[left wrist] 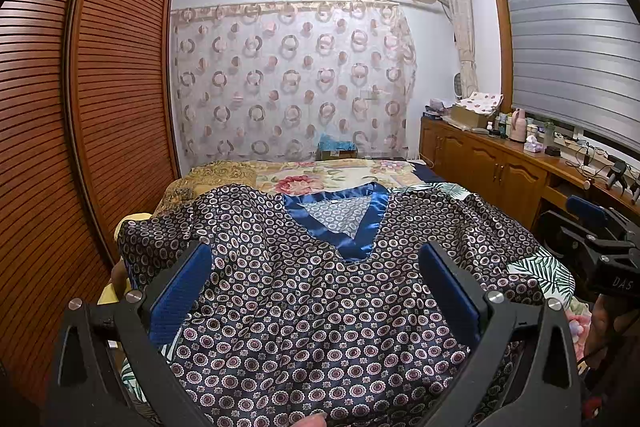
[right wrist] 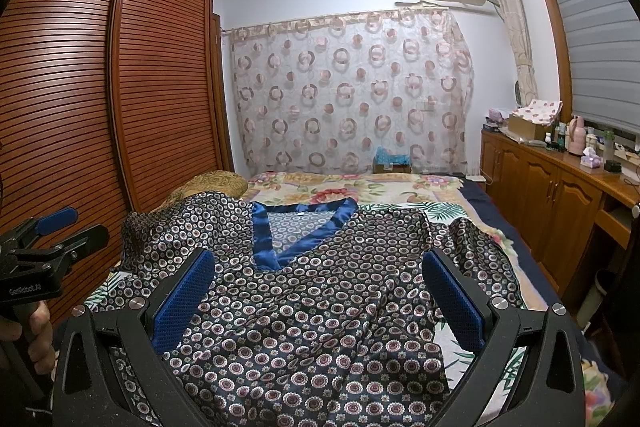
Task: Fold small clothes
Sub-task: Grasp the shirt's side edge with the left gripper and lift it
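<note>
Two grippers, left gripper [left wrist: 314, 285] and right gripper [right wrist: 318, 291], both spread wide, holding nothing | satin top [left wrist: 300, 287] just ahead looks light, floppy, slippery | I'd pinch sleeve hems either side

Left gripper [left wrist: 314, 291]: jaws spread wide, blue pads at lower left and lower right of its own view, nothing between them. Right gripper [right wrist: 316, 297]: jaws likewise wide apart. Each gripper shows at the edge of the other's view, hand-held.
</note>
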The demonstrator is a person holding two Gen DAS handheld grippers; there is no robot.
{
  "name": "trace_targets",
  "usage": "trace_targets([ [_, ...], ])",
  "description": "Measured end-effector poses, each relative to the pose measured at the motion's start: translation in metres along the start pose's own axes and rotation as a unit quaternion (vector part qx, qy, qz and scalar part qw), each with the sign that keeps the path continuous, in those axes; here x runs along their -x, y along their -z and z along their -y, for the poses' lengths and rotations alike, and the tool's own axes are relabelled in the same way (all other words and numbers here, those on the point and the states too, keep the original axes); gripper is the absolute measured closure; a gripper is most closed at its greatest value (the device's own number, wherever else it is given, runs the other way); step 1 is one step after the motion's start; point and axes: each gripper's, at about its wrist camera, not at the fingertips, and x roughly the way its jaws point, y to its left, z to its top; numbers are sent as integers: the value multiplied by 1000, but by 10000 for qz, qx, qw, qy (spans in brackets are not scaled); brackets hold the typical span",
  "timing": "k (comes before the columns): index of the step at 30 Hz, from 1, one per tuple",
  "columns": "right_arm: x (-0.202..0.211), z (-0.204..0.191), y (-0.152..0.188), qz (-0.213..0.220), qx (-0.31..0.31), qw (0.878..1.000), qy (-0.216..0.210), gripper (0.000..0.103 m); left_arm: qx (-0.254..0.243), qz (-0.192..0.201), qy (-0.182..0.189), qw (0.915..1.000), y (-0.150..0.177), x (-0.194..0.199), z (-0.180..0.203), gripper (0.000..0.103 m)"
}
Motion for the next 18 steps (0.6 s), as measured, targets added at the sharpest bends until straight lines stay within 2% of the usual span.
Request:
trace_targets([
  [9, -12, -2, 4, -213, 50, 9992, -339, 0, 106, -234, -192, 9995, 14, -12, -30, 0],
  [18, -45, -6, 3, -655, 267, 9949, -721, 0, 230, -582, -541, 9966, 32, -32, -85, 0],
])
